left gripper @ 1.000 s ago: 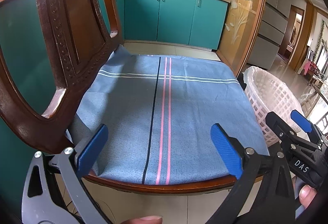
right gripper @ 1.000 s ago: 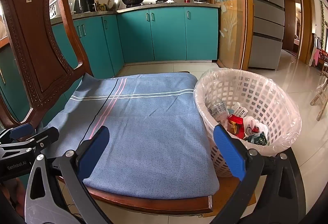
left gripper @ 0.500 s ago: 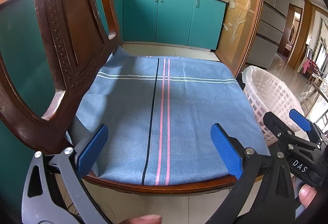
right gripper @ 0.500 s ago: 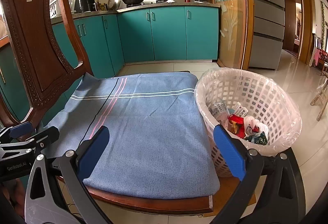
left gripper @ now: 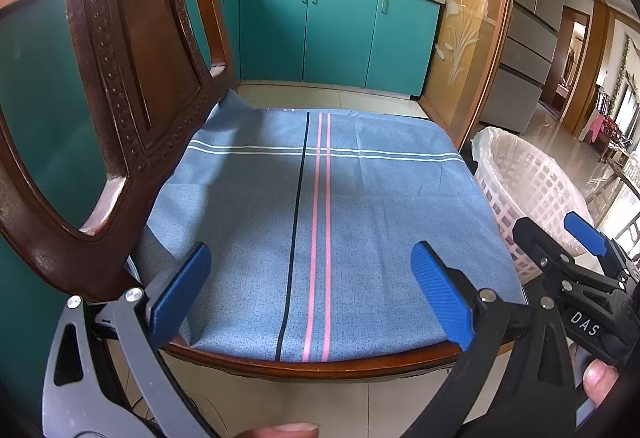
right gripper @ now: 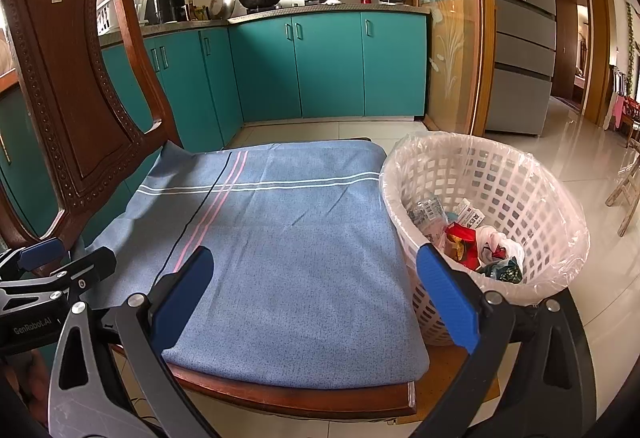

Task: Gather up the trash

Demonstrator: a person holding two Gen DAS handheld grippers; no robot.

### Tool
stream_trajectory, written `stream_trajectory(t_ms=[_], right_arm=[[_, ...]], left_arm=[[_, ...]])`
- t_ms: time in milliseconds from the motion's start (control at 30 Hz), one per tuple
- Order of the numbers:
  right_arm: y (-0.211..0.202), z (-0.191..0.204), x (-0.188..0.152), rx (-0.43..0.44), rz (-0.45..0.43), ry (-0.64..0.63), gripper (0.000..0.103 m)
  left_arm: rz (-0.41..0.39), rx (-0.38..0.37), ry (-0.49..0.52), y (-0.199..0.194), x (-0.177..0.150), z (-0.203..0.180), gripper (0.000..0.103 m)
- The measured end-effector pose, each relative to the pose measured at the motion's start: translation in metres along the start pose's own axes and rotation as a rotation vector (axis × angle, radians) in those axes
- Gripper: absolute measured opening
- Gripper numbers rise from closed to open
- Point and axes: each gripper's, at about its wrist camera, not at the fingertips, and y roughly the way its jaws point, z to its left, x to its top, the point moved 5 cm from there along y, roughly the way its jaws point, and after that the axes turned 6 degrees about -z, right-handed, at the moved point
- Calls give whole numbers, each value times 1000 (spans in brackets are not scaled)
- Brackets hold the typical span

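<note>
A white lattice basket (right gripper: pixel 532 197) lined with a clear bag stands right of a wooden chair; inside lie several pieces of trash (right gripper: pixel 468 238), red, white and green wrappers. The same basket (left gripper: pixel 528 189) shows at the right of the left wrist view. The chair seat carries a blue striped cloth (left gripper: pixel 316 230) with nothing on it. My left gripper (left gripper: pixel 310 296) hangs open over the seat's front edge. My right gripper (right gripper: pixel 316 296) is open too, over the seat's front right part, its right finger in front of the basket. Neither holds anything.
The chair's carved back (left gripper: pixel 132 77) rises close on the left. Teal kitchen cabinets (right gripper: pixel 328 65) with pots on the counter run along the far wall. A grey fridge (right gripper: pixel 520 37) and a doorway lie to the right, with shiny tiled floor (right gripper: pixel 600 165) around the basket.
Both grippers have stayed open and nearly still; the views have only drifted a little toward the chair.
</note>
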Motion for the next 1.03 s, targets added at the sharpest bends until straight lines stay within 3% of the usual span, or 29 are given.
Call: stream_trajectory(t_ms=[1033], right_arm=[[0, 1, -1, -1, 3, -3, 99]], left_arm=[[-5, 23, -1, 0, -2, 2, 100]])
